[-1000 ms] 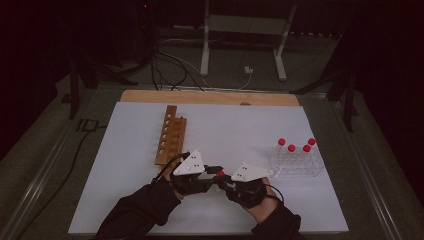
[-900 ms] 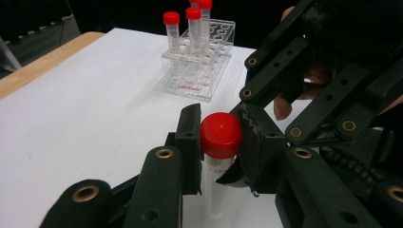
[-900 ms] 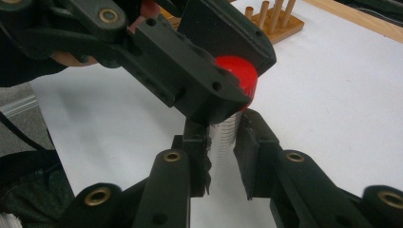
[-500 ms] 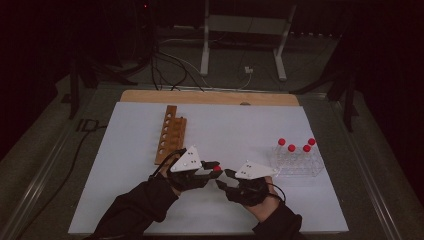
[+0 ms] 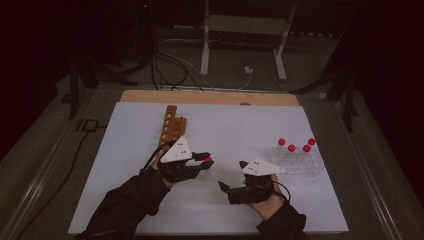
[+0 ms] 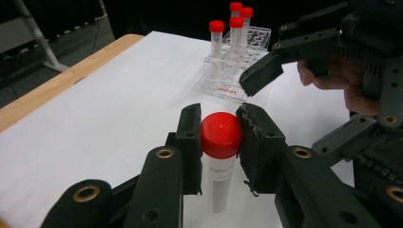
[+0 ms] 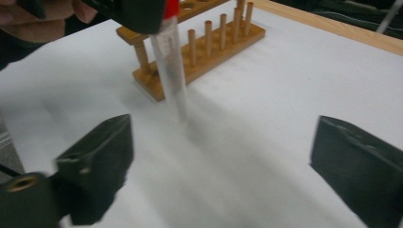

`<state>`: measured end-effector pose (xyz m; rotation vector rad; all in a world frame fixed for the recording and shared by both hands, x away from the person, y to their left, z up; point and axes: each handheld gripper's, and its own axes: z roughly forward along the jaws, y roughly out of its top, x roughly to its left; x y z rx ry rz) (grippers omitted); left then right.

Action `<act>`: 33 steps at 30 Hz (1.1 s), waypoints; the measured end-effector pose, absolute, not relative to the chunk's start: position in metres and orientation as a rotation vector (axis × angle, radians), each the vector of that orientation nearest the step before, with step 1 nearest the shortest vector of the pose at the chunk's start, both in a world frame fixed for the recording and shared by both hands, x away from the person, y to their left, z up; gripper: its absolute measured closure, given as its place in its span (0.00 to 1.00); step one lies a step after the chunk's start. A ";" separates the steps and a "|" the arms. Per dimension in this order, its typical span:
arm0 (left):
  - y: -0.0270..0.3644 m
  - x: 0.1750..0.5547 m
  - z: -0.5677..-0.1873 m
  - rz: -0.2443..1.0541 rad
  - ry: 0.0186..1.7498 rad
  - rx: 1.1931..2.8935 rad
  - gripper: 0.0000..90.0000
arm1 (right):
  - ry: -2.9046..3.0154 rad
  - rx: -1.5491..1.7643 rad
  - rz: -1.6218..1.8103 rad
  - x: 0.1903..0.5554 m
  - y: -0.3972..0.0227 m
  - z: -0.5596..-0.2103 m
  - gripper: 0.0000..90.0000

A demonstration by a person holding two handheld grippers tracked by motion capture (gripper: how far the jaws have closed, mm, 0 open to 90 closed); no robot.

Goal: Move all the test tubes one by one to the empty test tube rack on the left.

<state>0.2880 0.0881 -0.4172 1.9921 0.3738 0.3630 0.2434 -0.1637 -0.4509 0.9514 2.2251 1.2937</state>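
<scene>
The red-capped tube (image 6: 219, 159) hangs upright in my left gripper (image 6: 218, 142), whose two jaws press against its cap from either side while the clear body drops below them toward the white table sheet (image 6: 95, 118). From above, the tube's red cap (image 5: 207, 160) shows at the tip of that gripper, over the sheet just in front of the near end of the wooden rack (image 5: 171, 126). In my right gripper view the same tube (image 7: 171, 71) stands ahead of me, its lower end close to the sheet, though I cannot tell whether it touches; the wooden rack with its pegs and holes lies just behind it. My right gripper (image 5: 226, 189) sits near the left one, toward the clear plastic rack (image 5: 300, 162), with its jaws spread wide and nothing between them. That clear rack stands well to the right on the sheet and carries four more red-capped tubes (image 6: 233, 28), all upright.
</scene>
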 end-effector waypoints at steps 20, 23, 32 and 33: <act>0.109 0.313 -0.402 0.419 0.441 1.994 0.80 | 2.200 0.954 1.347 0.246 -0.178 -0.449 0.00; 0.112 0.316 -0.399 0.430 0.452 1.995 0.80 | 2.195 0.948 1.349 0.246 -0.178 -0.449 0.00; 0.118 0.327 -0.391 0.456 0.488 1.983 0.80 | 2.188 0.950 1.363 0.246 -0.179 -0.448 0.00; 0.118 0.328 -0.391 0.462 0.494 1.979 0.80 | 2.189 0.951 1.364 0.246 -0.179 -0.448 0.00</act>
